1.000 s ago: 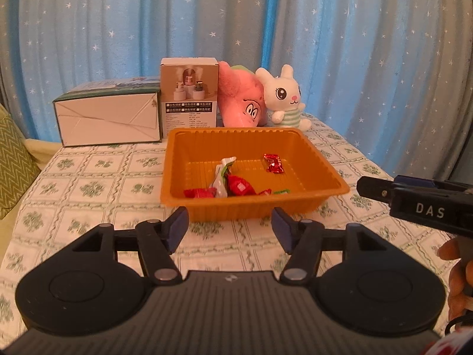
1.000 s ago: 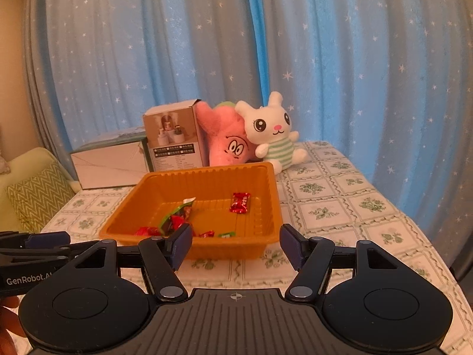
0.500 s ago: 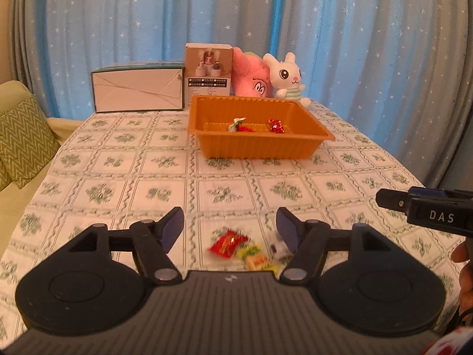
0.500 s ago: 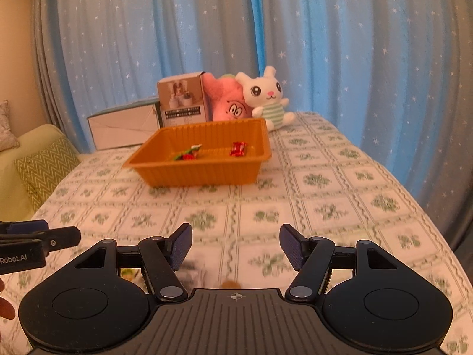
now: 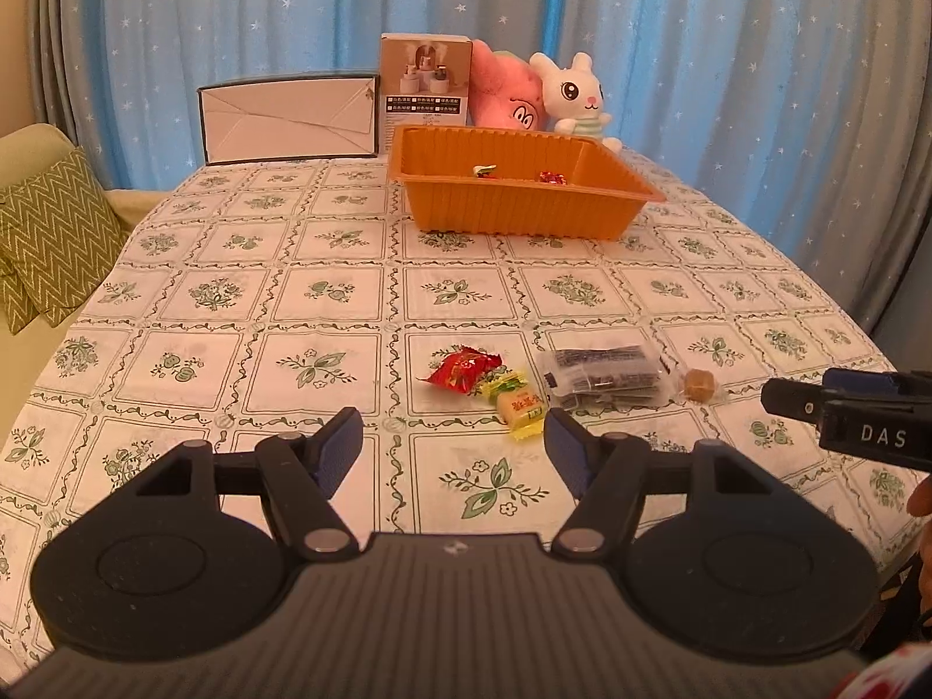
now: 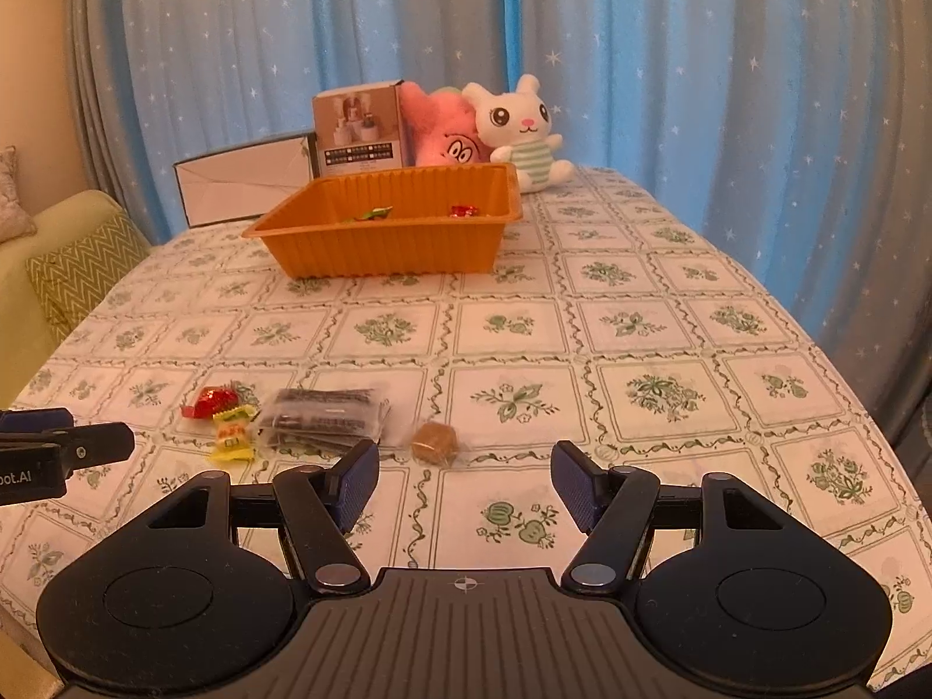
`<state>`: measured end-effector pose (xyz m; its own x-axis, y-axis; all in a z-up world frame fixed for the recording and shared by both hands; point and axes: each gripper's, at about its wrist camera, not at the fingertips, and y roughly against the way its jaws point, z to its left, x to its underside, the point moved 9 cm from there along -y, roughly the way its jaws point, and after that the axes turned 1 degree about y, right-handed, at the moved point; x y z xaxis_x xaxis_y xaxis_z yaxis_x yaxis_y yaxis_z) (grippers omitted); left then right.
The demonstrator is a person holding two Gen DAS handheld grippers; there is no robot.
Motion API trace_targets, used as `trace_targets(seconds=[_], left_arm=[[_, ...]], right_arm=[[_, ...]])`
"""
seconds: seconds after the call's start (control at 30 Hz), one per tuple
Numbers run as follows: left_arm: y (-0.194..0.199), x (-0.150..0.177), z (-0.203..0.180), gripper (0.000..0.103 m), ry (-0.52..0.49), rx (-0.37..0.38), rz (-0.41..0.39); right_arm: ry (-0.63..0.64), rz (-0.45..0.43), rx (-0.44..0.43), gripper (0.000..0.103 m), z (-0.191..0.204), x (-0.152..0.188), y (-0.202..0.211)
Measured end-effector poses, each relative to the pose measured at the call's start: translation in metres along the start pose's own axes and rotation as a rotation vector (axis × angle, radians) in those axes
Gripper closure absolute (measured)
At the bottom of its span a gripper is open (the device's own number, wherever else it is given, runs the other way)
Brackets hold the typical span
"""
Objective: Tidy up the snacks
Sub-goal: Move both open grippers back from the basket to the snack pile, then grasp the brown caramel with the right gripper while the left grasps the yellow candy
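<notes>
Floral tablecloth (image 5: 326, 303) is slick; left gripper (image 5: 451, 442) gapes empty, so crowded yellow candy (image 5: 520, 406) may skid toward red wrapper (image 5: 464, 369).

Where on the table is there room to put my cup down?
Bare cloth lies between the orange tray and the loose snacks, and along the left side toward the cushion. It is crowded at the back by the boxes and plush toys.

The left gripper (image 5: 453, 448) is matte black, with a ribbed grey deck, round discs at each side and silver pivot screws. Its fingers (image 5: 336, 449) carry blue textured pads. The right gripper (image 6: 465, 480) matches it, its side lettered "DAS" in white.
</notes>
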<state>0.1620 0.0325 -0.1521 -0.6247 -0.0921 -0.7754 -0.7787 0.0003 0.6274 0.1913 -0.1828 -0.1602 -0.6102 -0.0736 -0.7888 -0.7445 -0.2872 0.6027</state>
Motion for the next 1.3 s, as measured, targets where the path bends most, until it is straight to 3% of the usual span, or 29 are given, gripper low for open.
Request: trace_targets(seconds=[0.37, 0.73, 0.93, 1.13, 1.3], left_arm=[[-0.022, 0.007, -0.005, 0.039, 0.022, 0.023, 0.051], [-0.043, 0.005, -0.008, 0.04, 0.033, 0.032, 0.077], [-0.05, 0.008, -0.009, 0.044, 0.04, 0.044, 0.093], [-0.056, 0.008, -0.011, 0.044, 0.045, 0.054, 0.099], [-0.061, 0.01, -0.013, 0.045, 0.038, 0.058, 0.107]], right_arm=[[0.01, 0.047, -0.026, 0.038, 0.009, 0.007, -0.02], [0.014, 0.061, 0.007, 0.038, 0.003, 0.001, -0.051], [0.149, 0.089, 0.063, 0.044, 0.003, 0.002, -0.07], [0.203, 0.087, 0.045, 0.047, 0.008, 0.001, -0.083], [0.212, 0.085, 0.0, 0.061, 0.013, -0.006, -0.094]])
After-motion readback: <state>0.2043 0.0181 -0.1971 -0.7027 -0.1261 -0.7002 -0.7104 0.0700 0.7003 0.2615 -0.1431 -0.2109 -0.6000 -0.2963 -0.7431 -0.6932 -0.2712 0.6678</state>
